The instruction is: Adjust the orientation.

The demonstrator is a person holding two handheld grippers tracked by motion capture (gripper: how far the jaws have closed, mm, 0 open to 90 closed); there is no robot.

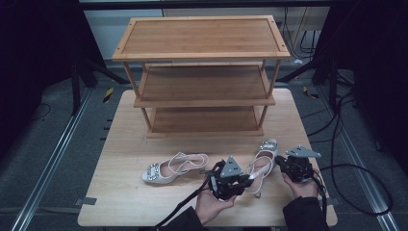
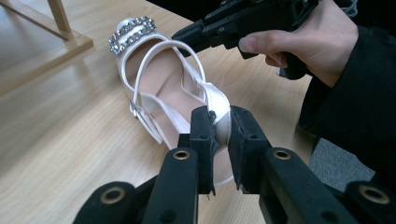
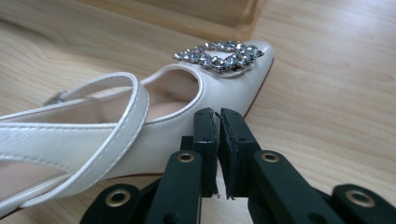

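Three-tier wooden shoe rack at far side of light wood surface. Two white slingback heels with rhinestone buckles: left shoe on its side mid-surface; right shoe near right, toe toward rack. No readable writing. Left gripper fingers clamp right shoe's heel back. Right gripper fingers nearly together, holding nothing, beside shoe's toe.

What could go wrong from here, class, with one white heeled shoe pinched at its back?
1. The left gripper clamps only the heel strap of the right-hand shoe; lifted, the shoe may swing or slip free.
2. The right gripper, jaws almost shut, sits beside that shoe's side and could nudge it or scuff it.
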